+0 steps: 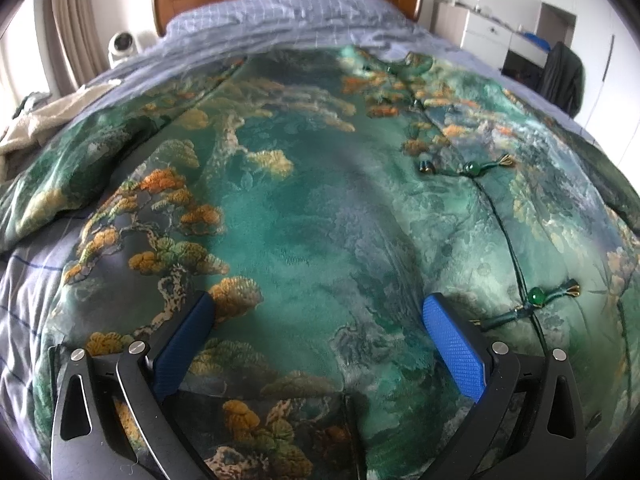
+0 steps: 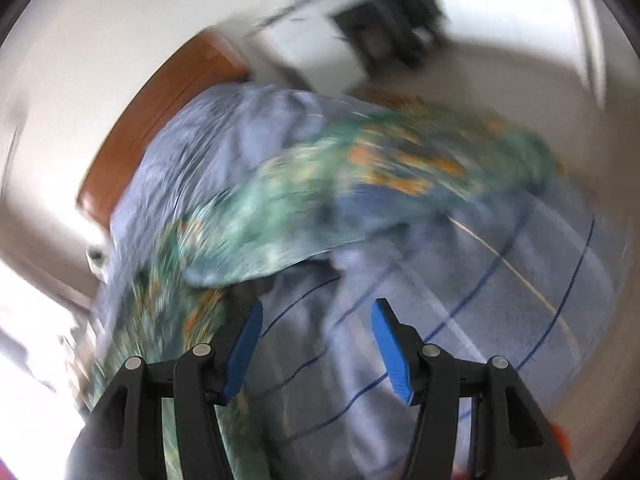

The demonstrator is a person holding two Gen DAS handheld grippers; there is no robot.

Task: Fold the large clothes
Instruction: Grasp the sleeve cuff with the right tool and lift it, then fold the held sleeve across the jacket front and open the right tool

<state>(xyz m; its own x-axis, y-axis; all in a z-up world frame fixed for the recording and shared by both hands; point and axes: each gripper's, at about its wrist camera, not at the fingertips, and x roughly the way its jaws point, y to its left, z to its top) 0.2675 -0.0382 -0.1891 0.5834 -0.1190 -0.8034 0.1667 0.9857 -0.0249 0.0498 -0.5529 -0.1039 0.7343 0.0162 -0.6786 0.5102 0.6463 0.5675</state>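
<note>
Brocade jacket (image 1: 304,208) spread flat across bed (image 1: 280,16), hem at 6 o'clock, knot buttons (image 1: 468,168) toward 2. Looks glossy, slippery, fairly heavy and limp; best pinched at hem corners or sleeve edge (image 2: 248,268). Left gripper (image 1: 316,320) spread wide, empty. Right gripper (image 2: 318,320) apart, holding nothing, over striped sheet (image 2: 460,280).

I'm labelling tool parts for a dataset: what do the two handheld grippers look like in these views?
Both match. The left gripper has two black linkage arms with cut-out slots and silver round pivot pins, ending in blue fingers with a fine textured face. The right gripper shows the same black frame, silver pins and blue fingers. No sleeves or cables show.
</note>
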